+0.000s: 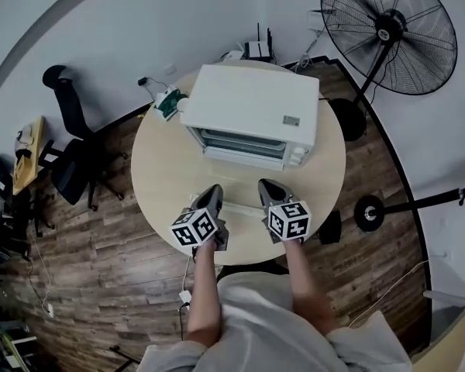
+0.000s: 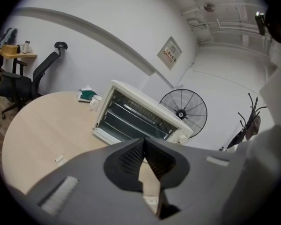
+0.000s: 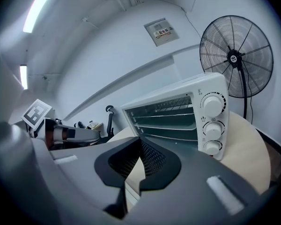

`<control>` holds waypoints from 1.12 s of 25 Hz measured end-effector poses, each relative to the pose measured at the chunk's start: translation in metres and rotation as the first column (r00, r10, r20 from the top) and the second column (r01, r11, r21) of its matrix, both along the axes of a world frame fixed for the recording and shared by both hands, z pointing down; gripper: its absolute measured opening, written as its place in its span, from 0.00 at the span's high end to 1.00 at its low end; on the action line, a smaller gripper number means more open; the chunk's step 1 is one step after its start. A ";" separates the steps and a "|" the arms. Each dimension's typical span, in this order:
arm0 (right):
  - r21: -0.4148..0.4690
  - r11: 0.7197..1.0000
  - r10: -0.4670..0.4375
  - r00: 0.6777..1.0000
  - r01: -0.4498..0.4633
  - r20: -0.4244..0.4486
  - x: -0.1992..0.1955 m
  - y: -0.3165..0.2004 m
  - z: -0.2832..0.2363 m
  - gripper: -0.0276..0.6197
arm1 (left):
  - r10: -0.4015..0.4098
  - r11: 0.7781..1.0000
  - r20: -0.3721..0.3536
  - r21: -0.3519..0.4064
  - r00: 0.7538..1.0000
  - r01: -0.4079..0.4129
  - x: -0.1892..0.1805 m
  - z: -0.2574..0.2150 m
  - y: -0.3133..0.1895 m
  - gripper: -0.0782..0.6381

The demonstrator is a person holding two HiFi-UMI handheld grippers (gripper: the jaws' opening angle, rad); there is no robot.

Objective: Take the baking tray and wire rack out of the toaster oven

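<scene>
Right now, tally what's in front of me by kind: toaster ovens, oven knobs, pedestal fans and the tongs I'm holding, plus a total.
Toaster oven: 1
Oven knobs: 3
Pedestal fan: 1
Tongs: 2, the left tongs and the right tongs, both shut with nothing in them
Total: 7

Nothing legible: red lettering on the wall sign (image 3: 160, 31) is too small, the label (image 1: 291, 120) atop the toaster oven (image 1: 240, 99) too blurred.
</scene>
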State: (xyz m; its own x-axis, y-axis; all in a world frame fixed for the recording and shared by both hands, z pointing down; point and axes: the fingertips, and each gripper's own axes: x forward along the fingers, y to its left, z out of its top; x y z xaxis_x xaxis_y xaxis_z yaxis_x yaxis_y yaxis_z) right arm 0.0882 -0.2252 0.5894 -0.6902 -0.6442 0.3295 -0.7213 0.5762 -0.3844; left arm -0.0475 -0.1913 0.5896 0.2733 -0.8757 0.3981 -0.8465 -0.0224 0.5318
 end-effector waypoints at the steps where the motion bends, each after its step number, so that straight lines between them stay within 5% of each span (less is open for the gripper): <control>1: -0.002 1.000 0.002 1.000 -0.002 -0.006 0.001 -0.001 0.002 0.96 | 0.000 1.000 -0.009 -0.004 1.000 0.000 0.000 0.002 -0.002 0.81; 21: 0.017 0.997 0.081 0.988 -0.079 -0.134 -0.008 0.006 0.000 0.96 | 0.052 0.998 -0.185 -0.011 0.981 -0.055 -0.012 0.023 -0.012 0.81; 28: 0.010 1.000 -0.006 0.988 0.008 -0.153 -0.040 0.014 0.014 0.96 | 0.019 1.000 -0.249 0.012 0.968 -0.016 -0.027 0.029 -0.016 0.81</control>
State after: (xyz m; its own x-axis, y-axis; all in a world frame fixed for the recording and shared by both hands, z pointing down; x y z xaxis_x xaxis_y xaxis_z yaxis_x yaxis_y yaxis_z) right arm 0.0480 -0.2113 0.6035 -0.6366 -0.6435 0.4251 -0.7672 0.5848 -0.2636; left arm -0.0743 -0.2071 0.6190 0.3778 -0.8733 0.3074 -0.6871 -0.0419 0.7253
